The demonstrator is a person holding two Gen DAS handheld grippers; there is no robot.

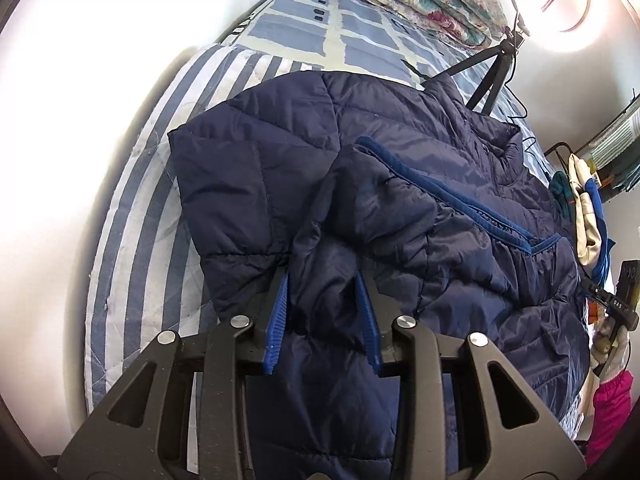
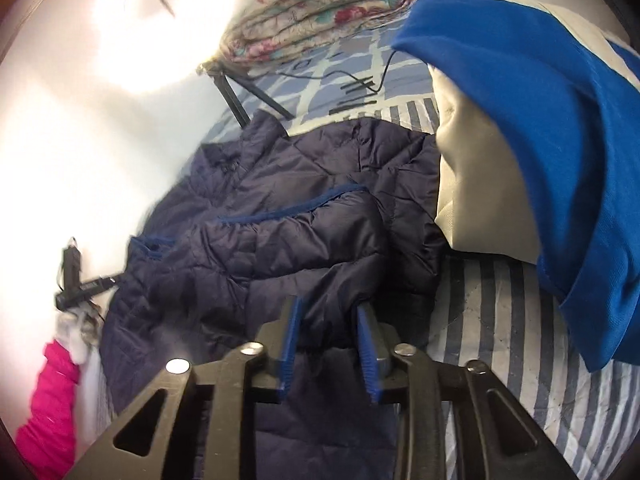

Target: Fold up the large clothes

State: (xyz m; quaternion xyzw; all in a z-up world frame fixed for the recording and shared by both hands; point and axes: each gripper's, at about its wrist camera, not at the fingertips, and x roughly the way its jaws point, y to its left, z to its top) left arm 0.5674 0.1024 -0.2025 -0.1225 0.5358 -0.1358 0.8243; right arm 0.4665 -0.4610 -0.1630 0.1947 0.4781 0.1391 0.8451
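The navy jacket (image 1: 360, 200) is laid lengthwise along the bed (image 1: 132, 208), collar pointing away; its fabric is clamped in the jaws of both the left gripper (image 1: 322, 320) and the right gripper (image 2: 330, 340)

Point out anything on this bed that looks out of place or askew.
A black tripod stands on the bed with its cable trailing over the sheet, right behind the navy puffer jacket. The jacket lies bunched, a sleeve crumpled across its front. A blue-and-cream garment is heaped beside it.
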